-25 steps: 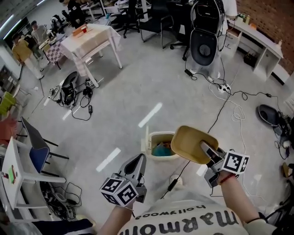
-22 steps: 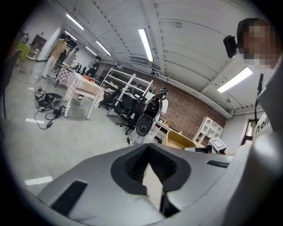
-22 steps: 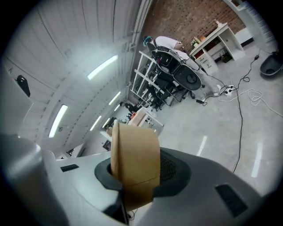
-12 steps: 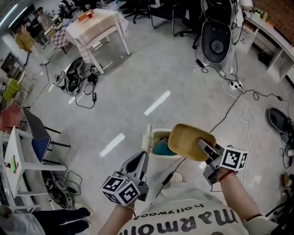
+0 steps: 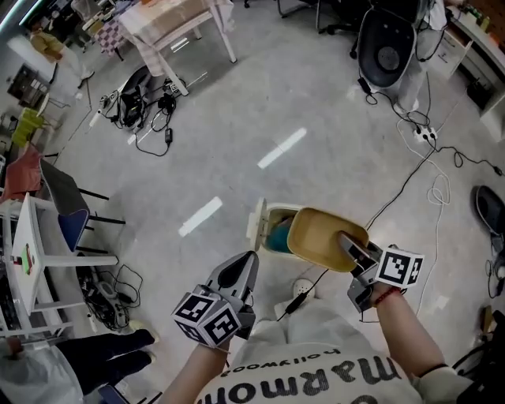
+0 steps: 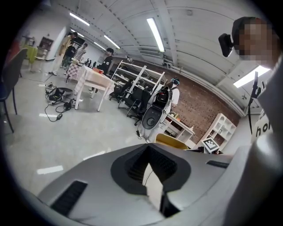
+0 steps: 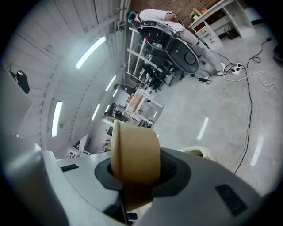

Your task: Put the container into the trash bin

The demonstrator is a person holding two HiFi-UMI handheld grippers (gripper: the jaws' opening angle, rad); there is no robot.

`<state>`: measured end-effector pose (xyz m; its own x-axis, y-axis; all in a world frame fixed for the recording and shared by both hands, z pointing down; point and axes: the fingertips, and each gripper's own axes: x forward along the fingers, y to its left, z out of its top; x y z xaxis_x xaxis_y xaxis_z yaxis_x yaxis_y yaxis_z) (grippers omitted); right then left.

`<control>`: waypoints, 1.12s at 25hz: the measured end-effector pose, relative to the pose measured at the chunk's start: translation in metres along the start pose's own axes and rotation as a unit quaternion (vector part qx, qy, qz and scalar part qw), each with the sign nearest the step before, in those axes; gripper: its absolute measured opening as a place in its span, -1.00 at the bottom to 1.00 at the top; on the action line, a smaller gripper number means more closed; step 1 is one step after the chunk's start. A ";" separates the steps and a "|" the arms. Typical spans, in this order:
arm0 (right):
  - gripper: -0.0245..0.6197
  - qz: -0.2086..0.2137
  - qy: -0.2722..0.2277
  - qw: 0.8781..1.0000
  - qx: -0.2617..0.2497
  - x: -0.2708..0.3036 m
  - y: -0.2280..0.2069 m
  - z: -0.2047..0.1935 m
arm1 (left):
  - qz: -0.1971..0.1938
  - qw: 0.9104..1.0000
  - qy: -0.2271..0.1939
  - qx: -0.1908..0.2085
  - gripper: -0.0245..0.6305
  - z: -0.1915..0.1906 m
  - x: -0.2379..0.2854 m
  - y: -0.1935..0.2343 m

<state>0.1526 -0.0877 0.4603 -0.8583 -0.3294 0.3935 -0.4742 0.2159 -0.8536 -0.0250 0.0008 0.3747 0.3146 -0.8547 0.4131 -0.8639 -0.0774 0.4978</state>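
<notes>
Above the half-hidden trash bin, right claw clasps the container; left claw closed.

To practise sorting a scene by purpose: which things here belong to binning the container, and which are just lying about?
Job in hand:
- container, held in the right gripper
- trash bin

Lying about:
- table
- chair
- cables
- power strip
- left gripper, empty
</notes>
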 end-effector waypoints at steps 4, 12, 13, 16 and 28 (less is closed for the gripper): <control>-0.59 0.036 0.009 0.999 0.004 0.021 0.005 -0.004 | -0.003 1.000 0.011 0.005 -0.96 -0.002 0.003 -0.001; -0.59 0.042 0.028 0.999 -0.002 0.045 0.005 -0.029 | -0.017 0.999 0.035 -0.030 -0.96 -0.020 0.009 0.022; -0.59 0.032 0.026 0.999 0.005 0.045 0.002 -0.030 | -0.022 0.998 0.040 -0.034 -0.96 -0.021 0.011 0.023; -0.59 -0.003 0.016 0.999 0.037 0.040 -0.013 -0.034 | -0.036 0.997 0.056 -0.038 -0.96 -0.027 0.020 0.029; -0.59 -0.061 -0.031 0.995 0.073 0.044 -0.016 -0.034 | -0.090 0.989 0.116 -0.032 -0.96 -0.016 0.050 0.052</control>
<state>0.1154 -0.0743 0.5026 -0.7806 -0.4023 0.4784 -0.5360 0.0372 -0.8434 -0.0479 -0.0378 0.4331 0.5495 -0.6882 0.4737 -0.7609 -0.1782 0.6239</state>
